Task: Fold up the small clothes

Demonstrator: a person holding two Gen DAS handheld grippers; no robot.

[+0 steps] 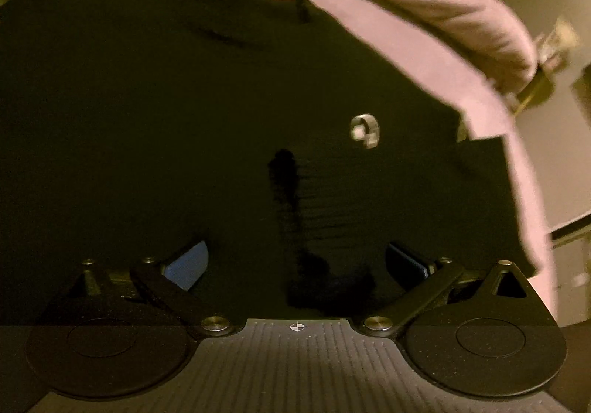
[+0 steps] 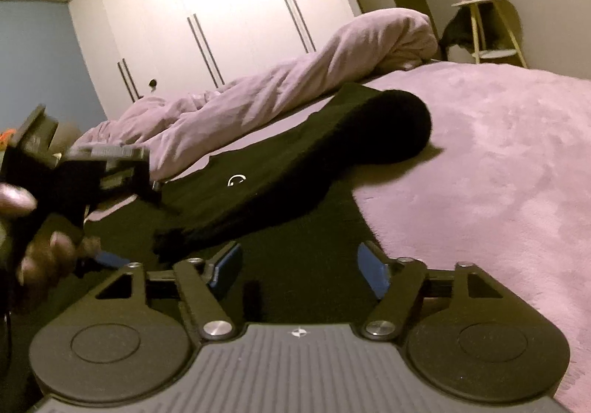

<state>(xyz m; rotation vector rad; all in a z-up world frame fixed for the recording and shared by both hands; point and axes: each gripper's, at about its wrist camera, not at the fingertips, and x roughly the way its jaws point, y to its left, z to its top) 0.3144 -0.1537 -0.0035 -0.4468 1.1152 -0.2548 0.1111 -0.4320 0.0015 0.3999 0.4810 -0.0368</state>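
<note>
A black garment (image 1: 221,117) with a small white logo (image 1: 364,132) lies spread on the pink bed cover (image 1: 424,54). My left gripper (image 1: 297,259) hovers just over its near part, open, blue pads wide apart and nothing pinched between them. In the right wrist view the same garment (image 2: 280,169) has one part bunched into a raised roll (image 2: 391,125) at its far end. My right gripper (image 2: 299,267) stands open low over the cloth's near edge, its jaws holding nothing. A hand (image 2: 40,258) holds the left tool at the left, one blue pad (image 2: 110,259) showing.
A rolled pink duvet (image 2: 295,80) runs along the far side of the bed. White wardrobe doors (image 2: 221,6) stand behind it. A small side table (image 2: 491,28) with ornaments is at the back right. Bare pink cover (image 2: 498,154) stretches to the right of the garment.
</note>
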